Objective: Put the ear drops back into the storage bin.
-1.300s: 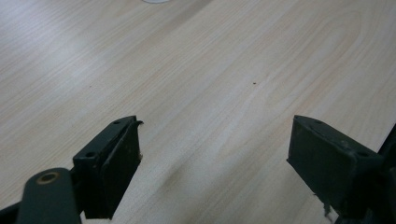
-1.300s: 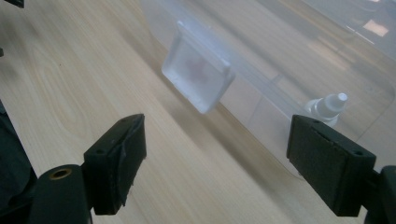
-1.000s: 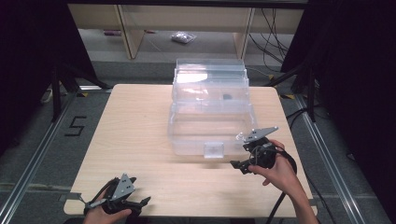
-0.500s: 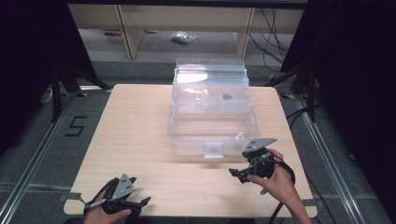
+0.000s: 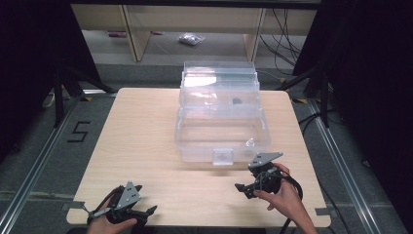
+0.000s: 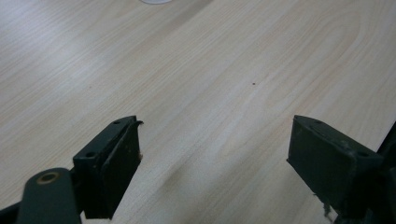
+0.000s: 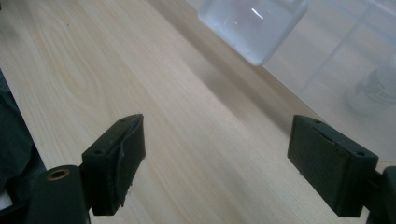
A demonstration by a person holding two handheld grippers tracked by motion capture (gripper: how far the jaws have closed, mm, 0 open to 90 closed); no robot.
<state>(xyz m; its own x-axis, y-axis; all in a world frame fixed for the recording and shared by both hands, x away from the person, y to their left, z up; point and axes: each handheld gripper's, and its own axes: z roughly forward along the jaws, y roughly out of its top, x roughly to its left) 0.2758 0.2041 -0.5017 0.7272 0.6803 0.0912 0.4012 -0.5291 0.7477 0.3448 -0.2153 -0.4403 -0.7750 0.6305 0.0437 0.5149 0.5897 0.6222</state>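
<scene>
Right gripper (image 5: 245, 187) near clear box (image 5: 221, 117) latch (image 5: 223, 156), fingers wide, empty; left gripper (image 5: 146, 212) idle, wide. Probably pre-latch step; next: align fingers on latch.

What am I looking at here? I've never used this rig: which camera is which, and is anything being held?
A person holds a two-jaw gripper in each hand. The high view looks down on a wooden table bearing a clear plastic box with a front latch. The left gripper sits near the table's front edge; the right gripper is near the box's front. The other two pictures come from cameras riding on each gripper. Both show wide-open jaws with only bare table between them: nothing is held.
</scene>
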